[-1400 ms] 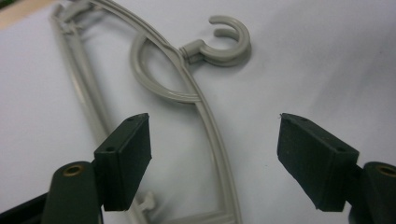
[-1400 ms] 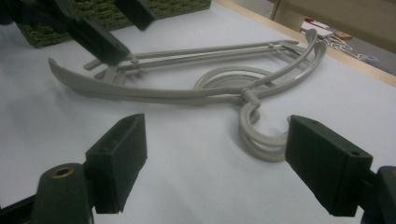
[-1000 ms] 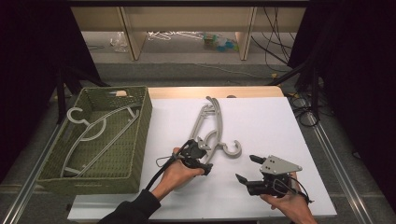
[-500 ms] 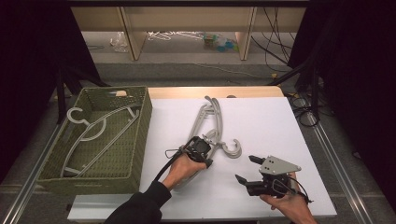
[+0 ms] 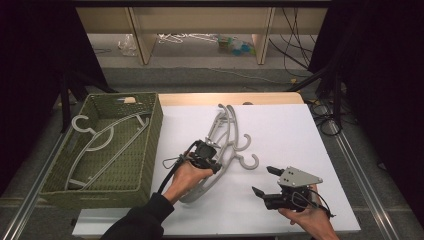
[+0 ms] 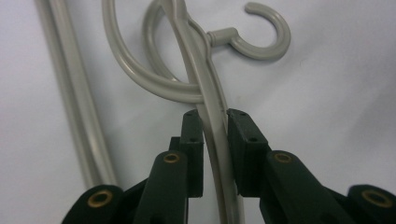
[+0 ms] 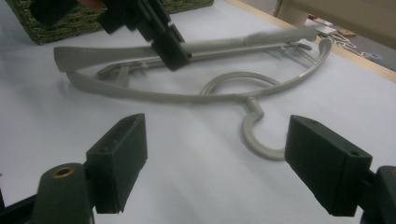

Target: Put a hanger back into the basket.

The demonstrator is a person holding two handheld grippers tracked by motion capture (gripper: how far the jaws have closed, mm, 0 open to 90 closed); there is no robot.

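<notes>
To my left, basket (image 5: 150, 131): one grey hanger (image 5: 102, 142) already lies inside it.
White table (image 5: 295, 135): two hangers are left, crossed over each other.
Upper hanger (image 6: 215, 140): between the jaws of my left gripper (image 6: 215, 122), its hook (image 6: 261, 37) just ahead.
Left gripper: jaws have just been closing, now pressed on this arm.
Lower hanger (image 7: 187, 95): flat, ahead of my right gripper (image 7: 215, 154).
Right gripper: wide, holding nothing.
Progress, I judge: one stored, one gripped, carry not yet done.

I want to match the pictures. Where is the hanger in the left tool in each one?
High view: centre, hanger under left tool.
Left gripper view: middle, between the jaws.
Right gripper view: top, long grey bar.
Shared landmark: the left tool pinching it.
</notes>
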